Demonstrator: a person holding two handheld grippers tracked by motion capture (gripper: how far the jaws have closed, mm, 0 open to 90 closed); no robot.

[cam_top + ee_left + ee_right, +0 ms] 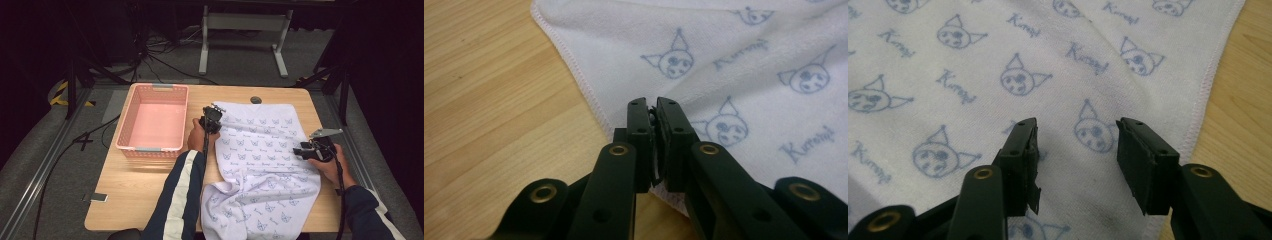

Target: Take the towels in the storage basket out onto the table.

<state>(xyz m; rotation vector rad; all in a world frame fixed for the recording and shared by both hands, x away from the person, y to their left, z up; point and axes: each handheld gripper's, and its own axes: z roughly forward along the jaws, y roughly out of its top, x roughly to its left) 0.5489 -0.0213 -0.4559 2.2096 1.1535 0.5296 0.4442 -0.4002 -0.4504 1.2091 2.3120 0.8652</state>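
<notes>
A white towel (260, 150) printed with small blue faces lies spread on the wooden table (135, 195), its near end rumpled at the front edge. My left gripper (212, 112) sits at the towel's far left corner. In the left gripper view its jaws (653, 102) stand shut together right on the towel's (749, 40) stitched hem, which runs in under the tips and looks pinched. My right gripper (298, 151) hovers at the right edge. In the right gripper view it (1077, 125) is open, with flat towel (973, 50) below and nothing between the pads.
A pink plastic basket (152, 86) stands on the table left of the towel, close to my left hand. A dark round grommet (256, 100) sits in the tabletop beyond the towel. Cables and a white stand's legs lie on the floor behind.
</notes>
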